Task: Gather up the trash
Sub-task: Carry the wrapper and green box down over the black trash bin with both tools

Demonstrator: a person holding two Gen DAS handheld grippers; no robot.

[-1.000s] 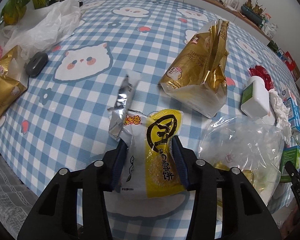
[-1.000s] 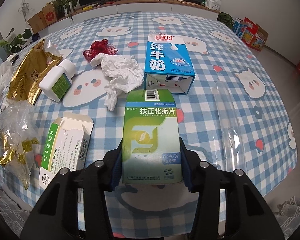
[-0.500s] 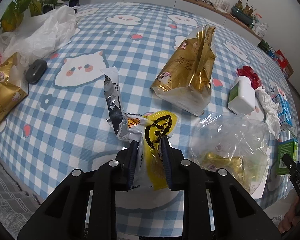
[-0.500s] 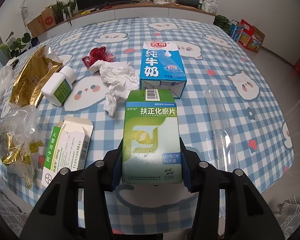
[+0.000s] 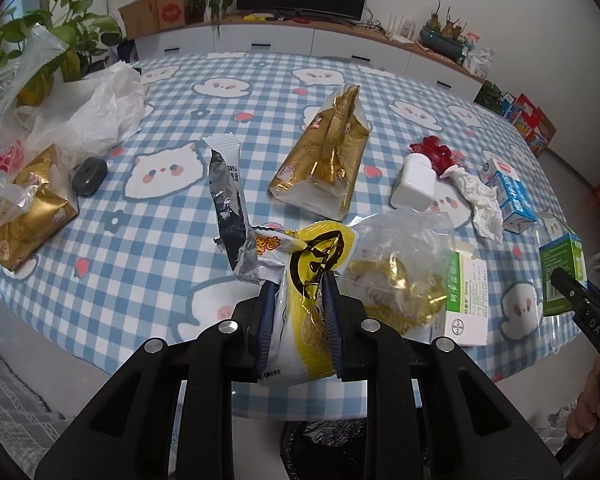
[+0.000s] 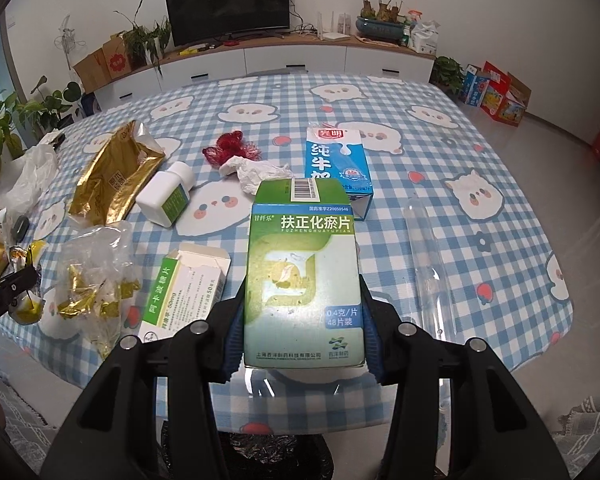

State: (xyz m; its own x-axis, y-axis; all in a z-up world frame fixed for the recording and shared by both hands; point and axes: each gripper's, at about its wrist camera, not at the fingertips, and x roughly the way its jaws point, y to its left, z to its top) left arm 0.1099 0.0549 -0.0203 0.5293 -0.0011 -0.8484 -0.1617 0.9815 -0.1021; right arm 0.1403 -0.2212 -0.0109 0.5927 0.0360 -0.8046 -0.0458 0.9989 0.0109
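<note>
Trash lay all over the checked surface (image 5: 148,240), and each claw already held one piece. The left claw (image 5: 298,312) had just squeezed shut on a yellow snack wrapper (image 5: 308,280), which was crumpled between the blue pads, its torn silver strip sticking up toward the upper left of the frame. The right claw (image 6: 300,320) was half wide and held a green medicine box (image 6: 302,272) by its two long sides. The box's long side pointed straight away from the claw, barcode end farthest off.

Both pieces looked lifted clear of the surface. A dark bag (image 6: 268,456) showed at the bottom middle of each wrist view, under the near edge of the surface and right beneath the claws. I think that was where the trash should go. So the thing that mattered was simple: the bag lay below and a bit behind both claws, about the same way off from each. Each hand would need to pull back over the edge and let go above it.

More stayed on the surface: a gold bag (image 5: 324,160), a white bottle (image 5: 414,182), crumpled tissue (image 5: 480,200), a milk carton (image 6: 336,164), a white and green box (image 6: 184,288) and a clear bag with gold wrappers (image 6: 96,276).
</note>
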